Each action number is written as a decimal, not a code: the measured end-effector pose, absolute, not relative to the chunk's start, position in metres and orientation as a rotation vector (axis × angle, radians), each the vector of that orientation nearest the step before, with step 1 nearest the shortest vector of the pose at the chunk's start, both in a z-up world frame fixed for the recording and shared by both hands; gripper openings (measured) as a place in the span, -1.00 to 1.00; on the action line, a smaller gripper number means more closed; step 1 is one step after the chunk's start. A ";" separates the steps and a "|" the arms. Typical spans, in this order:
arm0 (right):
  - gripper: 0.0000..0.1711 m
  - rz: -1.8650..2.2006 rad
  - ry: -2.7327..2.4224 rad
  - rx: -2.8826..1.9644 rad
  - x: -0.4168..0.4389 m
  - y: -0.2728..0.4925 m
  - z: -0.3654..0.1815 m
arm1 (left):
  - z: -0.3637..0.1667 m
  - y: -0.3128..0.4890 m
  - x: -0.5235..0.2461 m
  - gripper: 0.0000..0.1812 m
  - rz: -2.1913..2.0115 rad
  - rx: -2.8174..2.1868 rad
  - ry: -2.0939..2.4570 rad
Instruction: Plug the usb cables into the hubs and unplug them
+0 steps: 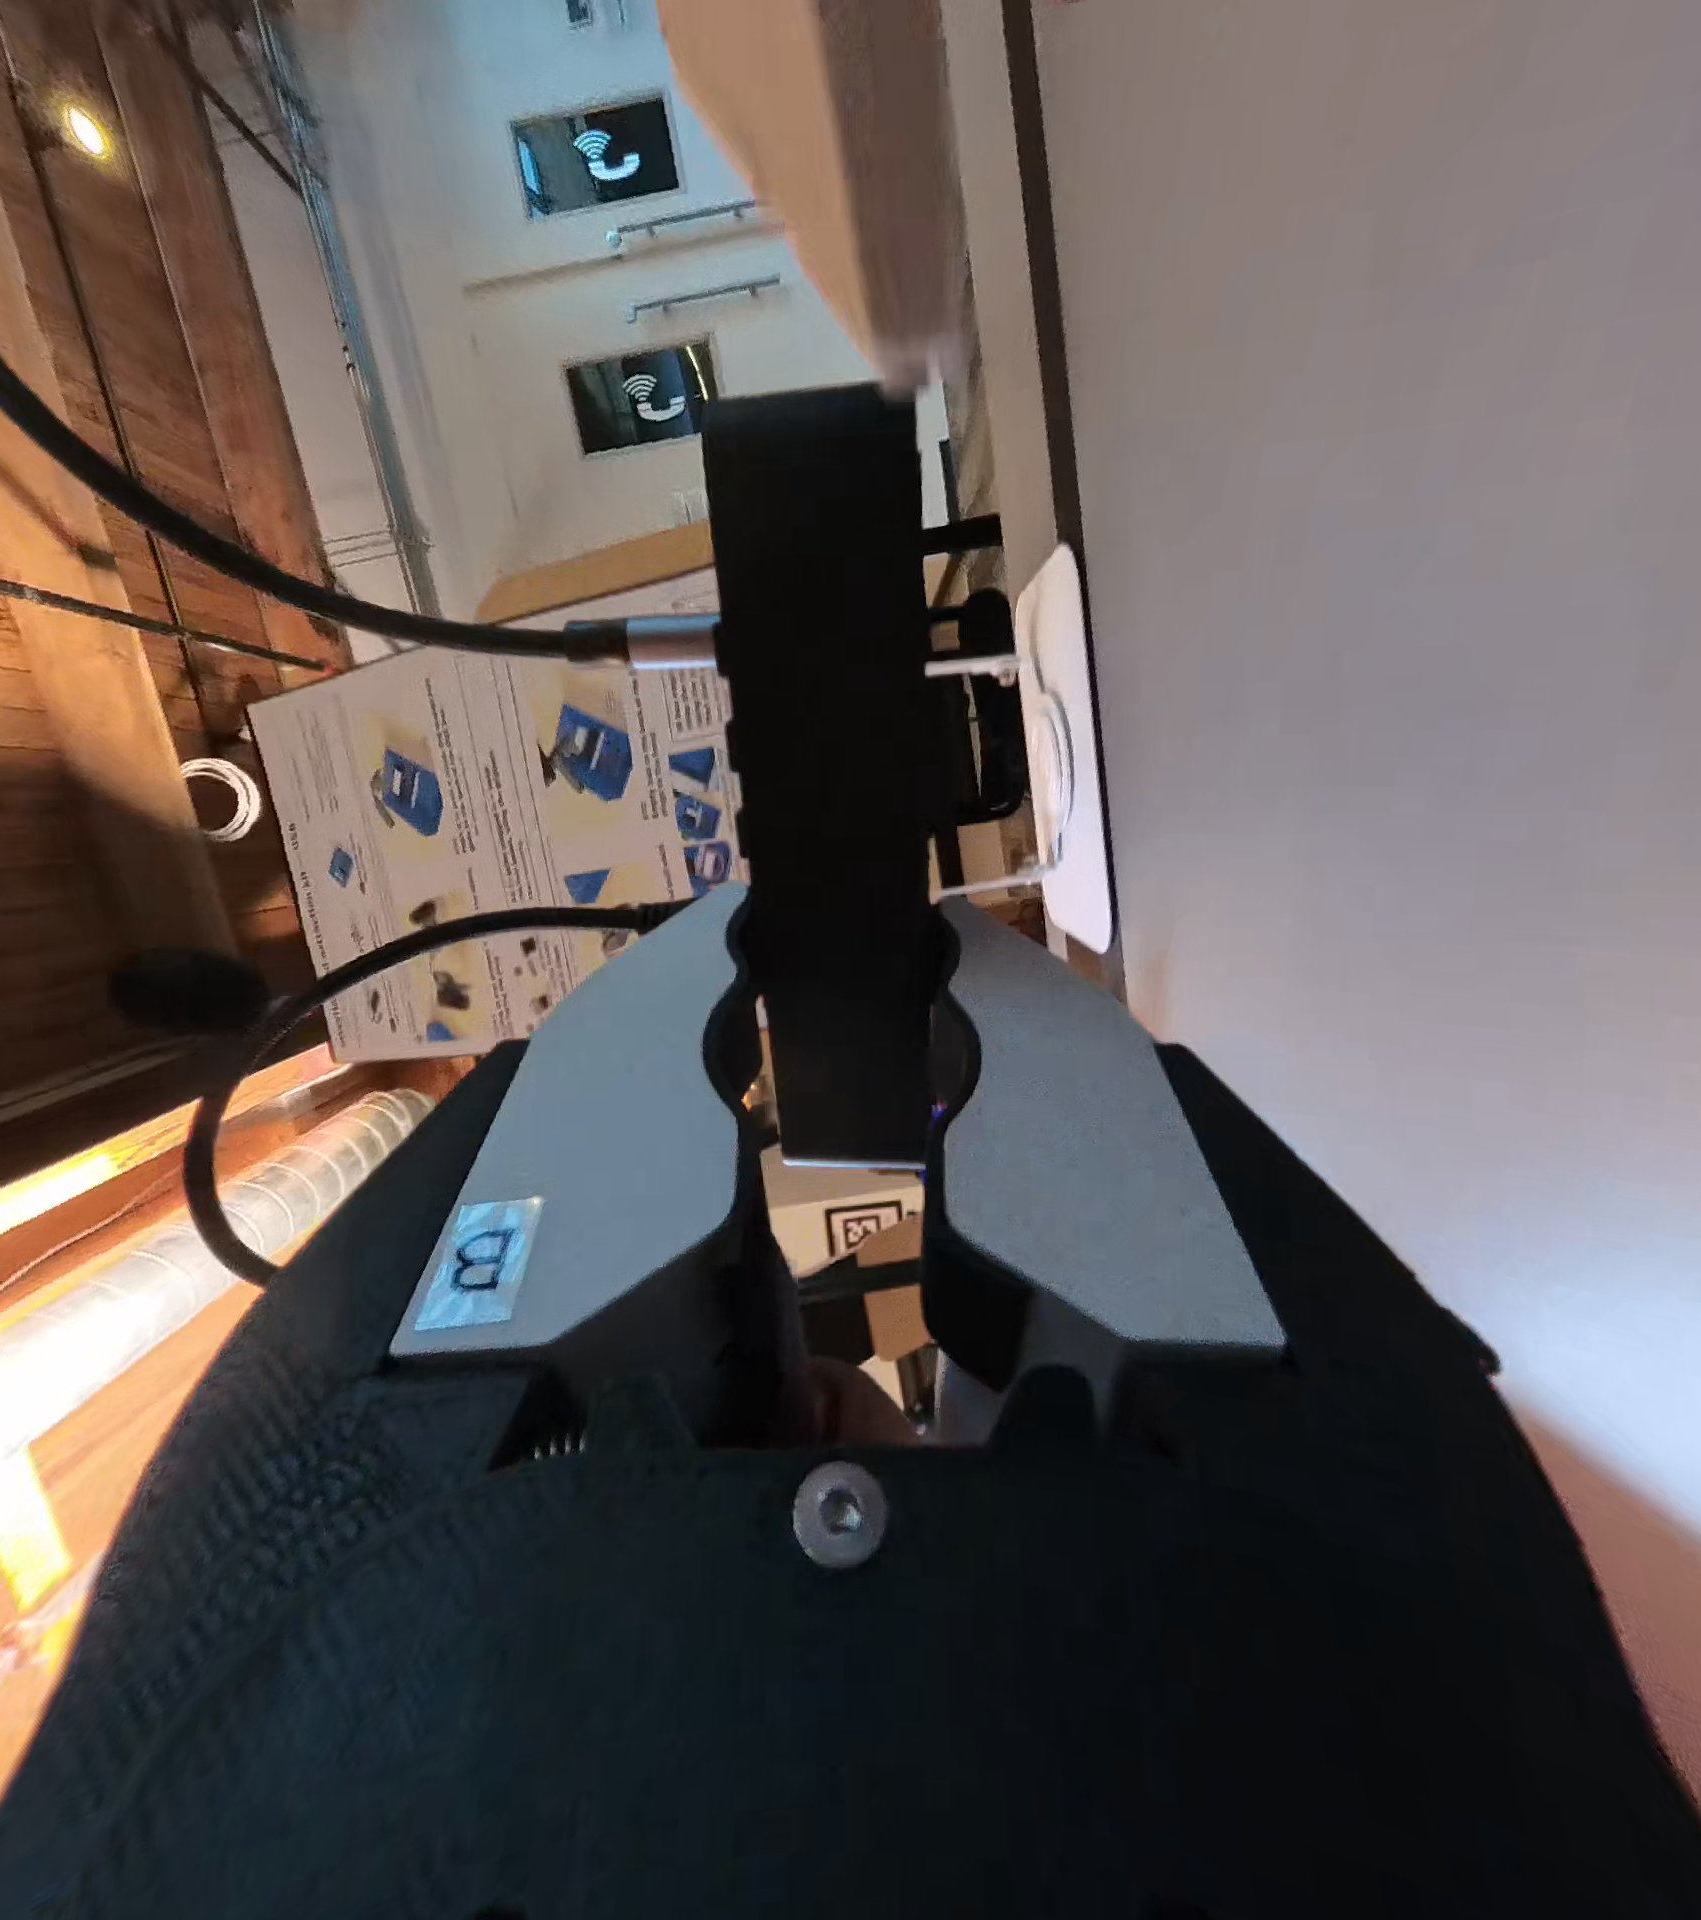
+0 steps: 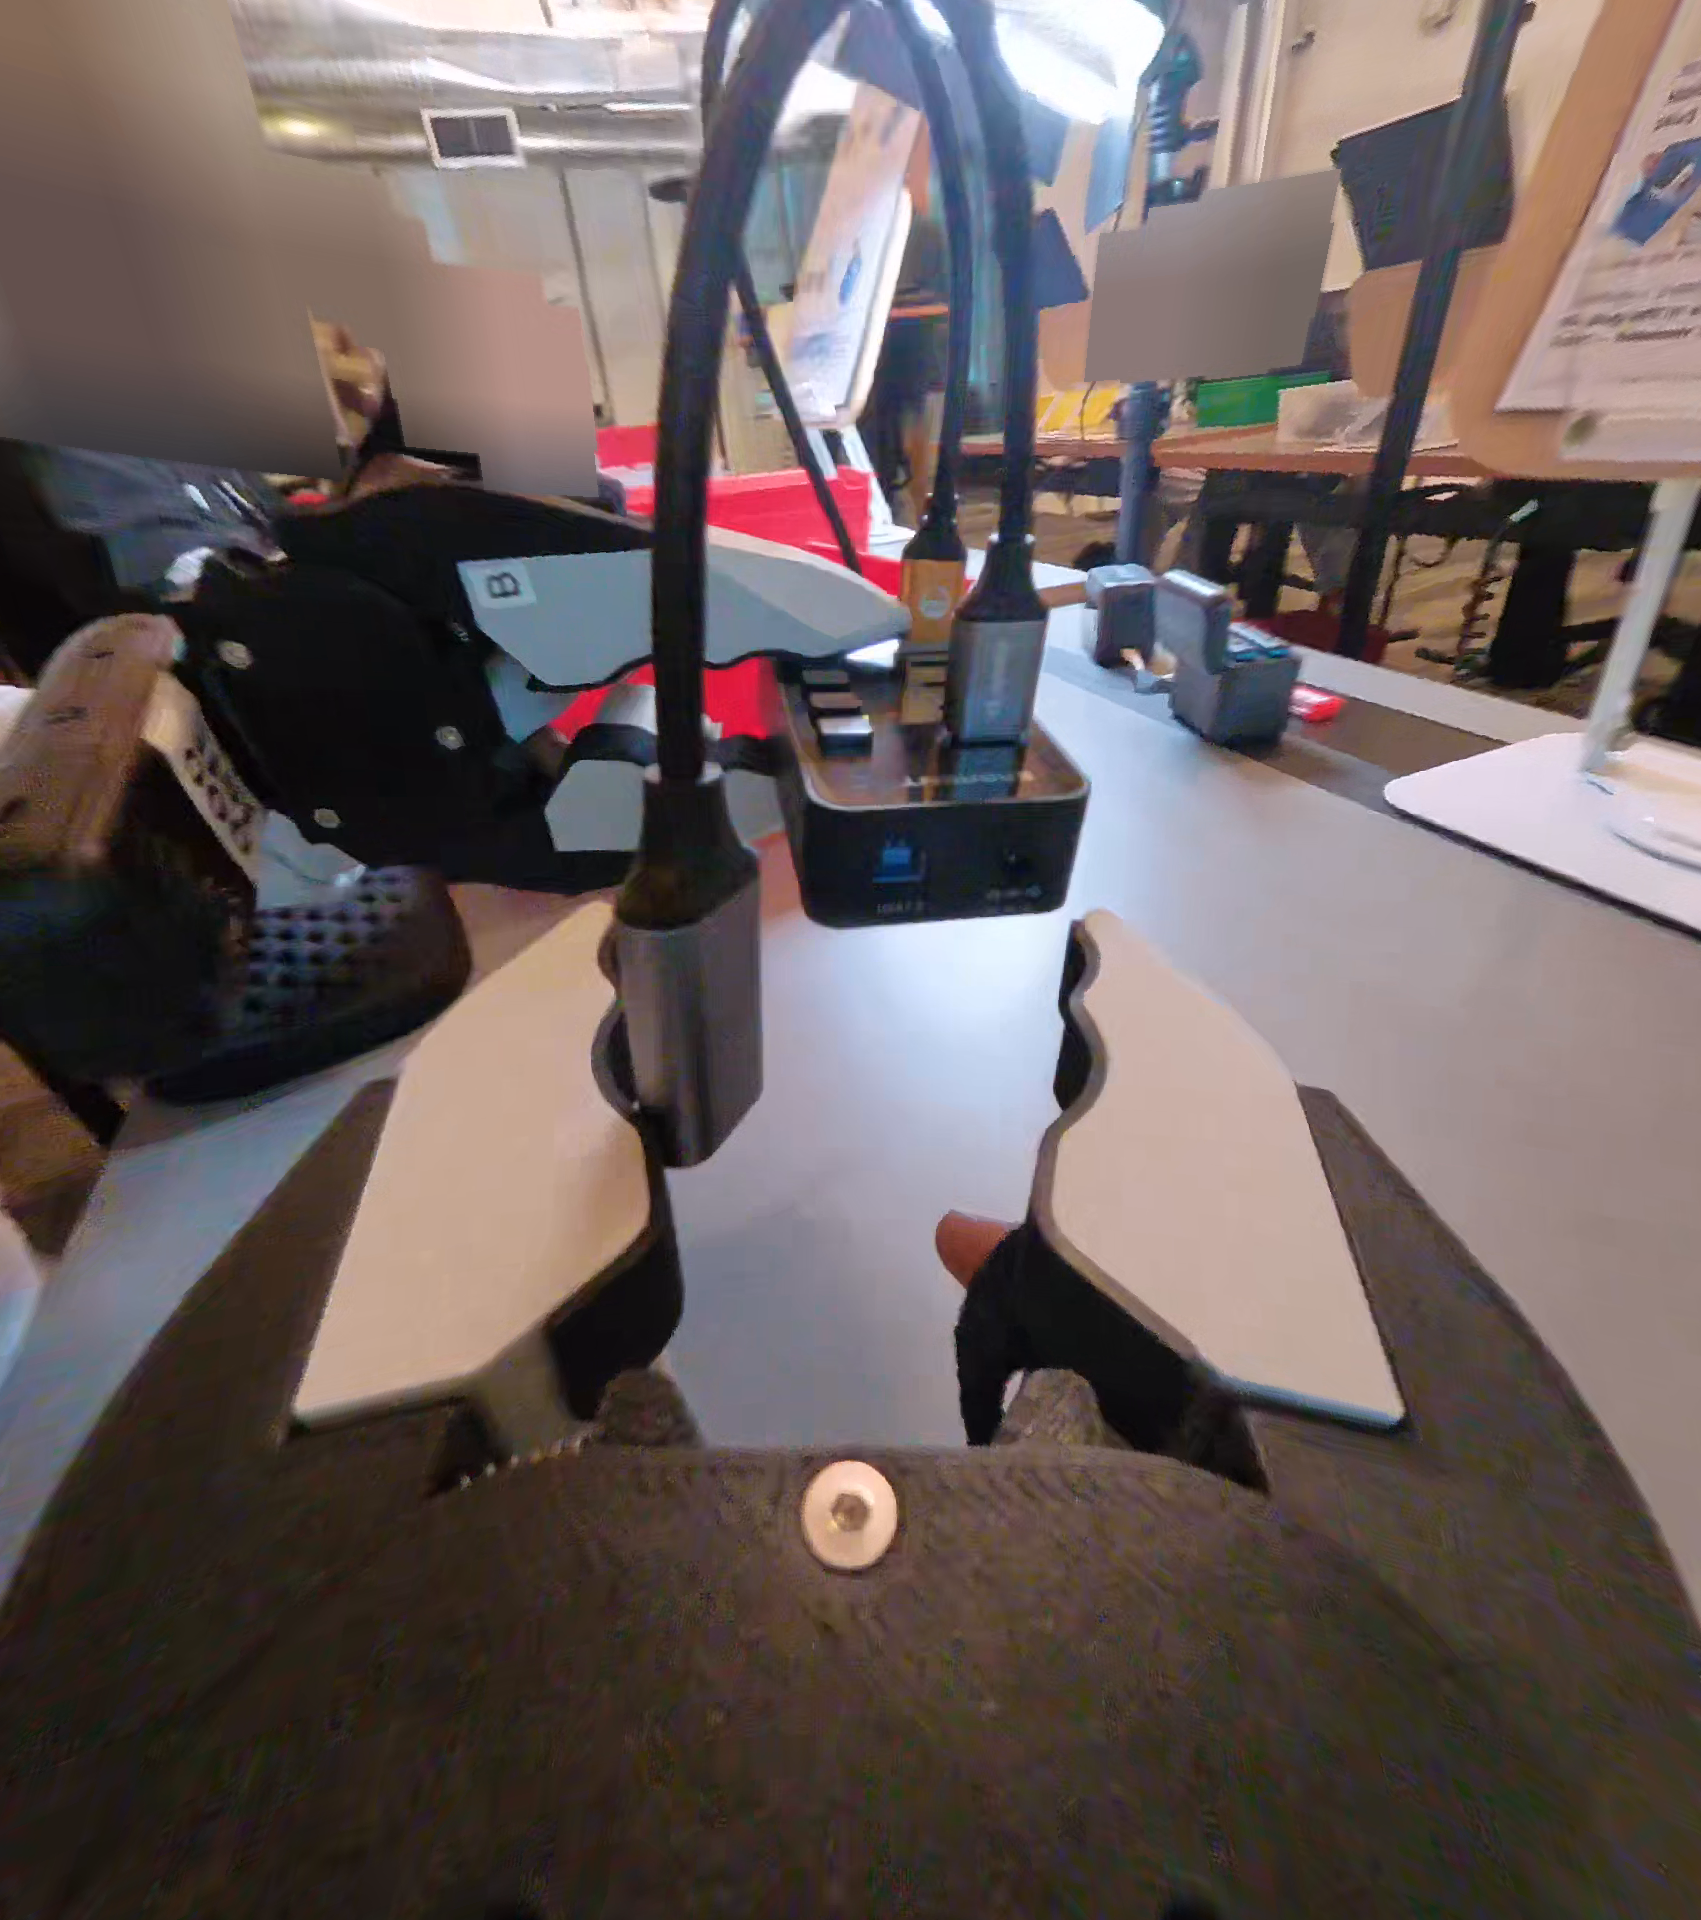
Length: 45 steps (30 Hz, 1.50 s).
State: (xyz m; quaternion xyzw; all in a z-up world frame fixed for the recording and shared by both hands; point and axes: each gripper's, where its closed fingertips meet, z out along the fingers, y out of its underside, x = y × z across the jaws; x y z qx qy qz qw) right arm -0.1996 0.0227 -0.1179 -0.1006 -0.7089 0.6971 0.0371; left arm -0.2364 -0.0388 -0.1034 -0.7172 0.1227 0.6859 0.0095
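Observation:
A black USB hub (image 2: 934, 847) sits on the grey table (image 2: 1241, 1039). An orange plug (image 2: 932, 603) and a grey plug (image 2: 997, 665) stand in its top ports, and their black cables arch upward. My left gripper (image 2: 830, 665) reaches in from the left and is shut on the hub; in the left wrist view my left gripper (image 1: 841, 914) clamps the hub (image 1: 825, 675), with a grey plug (image 1: 654, 639) in its side. My right gripper (image 2: 846, 935) is open in front of the hub. A loose grey USB plug (image 2: 695, 1029) hangs against its left finger (image 2: 503, 1143).
A white stand base (image 2: 1604, 821) with an instruction board (image 2: 1656, 260) stands at the right, and it also shows in the left wrist view (image 1: 1069, 748). Grey devices (image 2: 1210, 655) lie behind the hub. Red bins (image 2: 784, 509) are at the back. A black perforated pad (image 2: 337, 966) lies at the left.

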 end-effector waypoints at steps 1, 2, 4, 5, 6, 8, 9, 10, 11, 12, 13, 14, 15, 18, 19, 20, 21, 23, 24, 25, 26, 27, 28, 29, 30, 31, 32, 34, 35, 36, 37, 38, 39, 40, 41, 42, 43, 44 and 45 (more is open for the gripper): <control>-0.08 2.100 -2.137 -0.318 -0.203 0.022 -0.118 | -0.104 -0.032 -0.237 -0.68 2.138 -2.226 0.384; -0.09 2.075 -2.095 -0.329 -0.207 0.021 -0.116 | -0.105 -0.027 -0.237 -0.68 2.136 -2.210 0.394; -0.09 2.067 -2.053 -0.361 -0.211 0.022 -0.114 | -0.107 -0.017 -0.236 -0.69 2.120 -2.189 0.417; -0.10 2.082 -2.054 -0.370 -0.212 0.022 -0.113 | -0.109 -0.014 -0.235 -0.68 2.105 -2.182 0.422; -0.09 2.102 -2.056 -0.378 -0.212 0.023 -0.112 | -0.111 -0.010 -0.234 -0.68 2.087 -2.169 0.420; -0.14 2.124 -2.071 -0.358 -0.211 0.022 -0.112 | -0.114 -0.001 -0.228 -0.68 2.041 -2.138 0.436; -0.18 2.109 -2.075 -0.351 -0.211 0.021 -0.113 | -0.115 0.003 -0.224 -0.68 2.020 -2.125 0.447; -0.22 2.093 -2.051 -0.343 -0.213 0.023 -0.112 | -0.115 0.005 -0.222 -0.68 2.014 -2.117 0.448; -0.23 2.099 -2.038 -0.321 -0.211 0.024 -0.110 | -0.112 0.007 -0.220 -0.68 2.019 -2.092 0.451; -0.26 2.107 -2.025 -0.306 -0.210 0.025 -0.106 | -0.108 0.009 -0.218 -0.68 2.019 -2.057 0.439; -0.26 2.132 -1.994 -0.302 -0.208 0.026 -0.100 | -0.101 0.010 -0.216 -0.67 2.016 -2.006 0.400; -0.27 2.184 -1.953 -0.302 -0.207 0.028 -0.092 | -0.091 0.013 -0.212 -0.64 1.986 -1.932 0.346; -0.27 2.256 -1.903 -0.323 -0.206 0.031 -0.084 | -0.080 0.013 -0.209 -0.59 1.936 -1.850 0.238; -0.27 2.444 -1.761 -0.438 -0.216 0.049 -0.066 | -0.055 0.011 -0.198 -0.43 1.496 -1.632 -0.208; -0.27 2.524 -1.728 -0.476 -0.220 0.054 -0.062 | -0.053 0.016 -0.192 -0.38 1.228 -1.556 -0.337; -0.27 2.601 -1.693 -0.510 -0.222 0.058 -0.058 | -0.053 0.024 -0.184 -0.33 0.942 -1.477 -0.427; -0.26 2.669 -1.671 -0.519 -0.221 0.060 -0.055 | -0.054 0.029 -0.181 -0.23 0.696 -1.397 -0.502; -0.25 2.776 -1.680 -0.476 -0.210 0.056 -0.052 | -0.060 0.034 -0.184 -0.03 0.360 -1.280 -0.612; -0.25 2.820 -1.708 -0.439 -0.203 0.051 -0.052 | -0.060 0.037 -0.184 0.02 0.246 -1.230 -0.628; -0.25 2.851 -1.754 -0.401 -0.194 0.045 -0.054 | -0.056 0.038 -0.183 0.03 0.170 -1.175 -0.627; -0.25 2.866 -1.811 -0.362 -0.186 0.038 -0.057 | -0.050 0.037 -0.183 0.02 0.138 -1.121 -0.615; -0.25 2.863 -1.862 -0.333 -0.179 0.031 -0.060 | -0.043 0.035 -0.182 0.00 0.140 -1.082 -0.583; -0.25 2.859 -1.898 -0.329 -0.175 0.025 -0.063 | -0.039 0.035 -0.178 -0.05 0.165 -1.077 -0.535; -0.25 2.896 -1.892 -0.342 -0.173 0.023 -0.063 | -0.037 0.036 -0.176 -0.06 0.202 -1.086 -0.506; -0.25 2.931 -1.899 -0.354 -0.172 0.021 -0.063 | -0.040 0.036 -0.175 -0.09 0.237 -1.114 -0.497; -0.25 2.945 -1.911 -0.362 -0.171 0.019 -0.064 | -0.045 0.038 -0.175 -0.12 0.263 -1.146 -0.493; -0.25 2.951 -1.914 -0.363 -0.170 0.017 -0.065 | -0.048 0.040 -0.174 -0.11 0.276 -1.162 -0.495; -0.25 2.951 -1.920 -0.356 -0.169 0.015 -0.067 | -0.050 0.039 -0.173 -0.14 0.265 -1.161 -0.499; -0.24 2.946 -1.921 -0.345 -0.168 0.015 -0.067 | -0.050 0.040 -0.172 -0.16 0.243 -1.170 -0.497; -0.24 2.935 -1.932 -0.340 -0.169 0.015 -0.067 | -0.051 0.041 -0.172 -0.17 0.225 -1.188 -0.500; -0.25 2.912 -1.974 -0.335 -0.169 0.014 -0.068 | -0.052 0.040 -0.172 -0.17 0.226 -1.215 -0.494; -0.27 2.880 -2.020 -0.329 -0.171 0.014 -0.070 | -0.052 0.038 -0.174 -0.17 0.237 -1.248 -0.489; -0.23 2.837 -2.031 -0.361 -0.179 0.018 -0.071 | -0.053 0.033 -0.178 -0.17 0.258 -1.289 -0.489; -0.15 2.780 -2.026 -0.437 -0.192 0.026 -0.072 | -0.058 0.026 -0.183 -0.17 0.276 -1.356 -0.501; -0.09 2.729 -2.011 -0.508 -0.206 0.038 -0.071 | -0.065 0.017 -0.187 -0.17 0.286 -1.442 -0.505; -0.09 2.668 -1.959 -0.603 -0.225 0.054 -0.070 | -0.073 0.006 -0.191 -0.17 0.307 -1.534 -0.513; -0.11 2.579 -1.871 -0.695 -0.245 0.073 -0.069 | -0.083 -0.005 -0.194 -0.17 0.347 -1.618 -0.508; -0.15 2.491 -1.771 -0.710 -0.259 0.092 -0.064 | -0.095 -0.013 -0.194 -0.17 0.366 -1.719 -0.490; -0.28 2.414 -1.695 -0.666 -0.264 0.108 -0.056 | -0.108 -0.020 -0.192 -0.17 0.365 -1.803 -0.475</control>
